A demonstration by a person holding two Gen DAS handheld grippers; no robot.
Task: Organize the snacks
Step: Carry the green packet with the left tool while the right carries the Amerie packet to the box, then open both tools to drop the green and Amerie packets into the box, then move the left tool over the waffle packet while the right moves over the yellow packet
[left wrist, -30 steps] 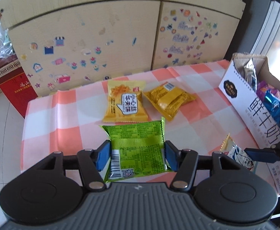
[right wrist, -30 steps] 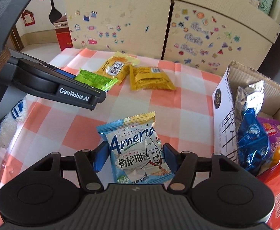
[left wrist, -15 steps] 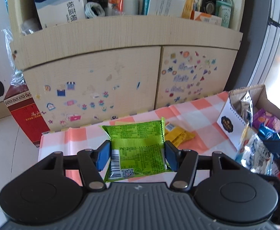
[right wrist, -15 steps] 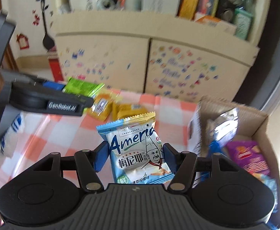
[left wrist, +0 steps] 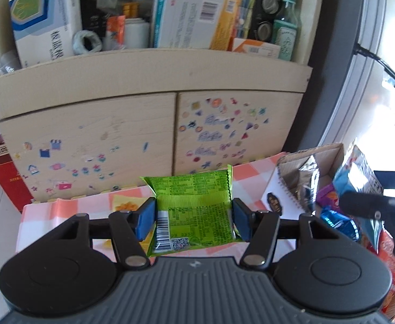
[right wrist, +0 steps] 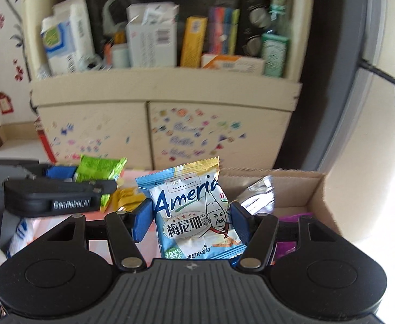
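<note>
holding snacks | cardboard box [right wrist: 316, 197]: silver packet [right wrist: 259, 197], purple packet [right wrist: 285, 249]

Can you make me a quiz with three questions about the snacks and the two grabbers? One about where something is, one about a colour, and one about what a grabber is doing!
1. Where is the silver packet?
A. in the cardboard box
B. on the shelf
C. on the floor

2. What colour is the packet in the left gripper?
A. red
B. green
C. purple

3. What is the right gripper doing?
A. standing open with nothing in it
B. holding a bottle
C. holding the blue packet

Answers:
1 A, the silver packet stands inside the box walls.
2 B, the wrapper between the left pads is bright green.
3 C, both blue pads press on the sides of the blue packet.
</note>
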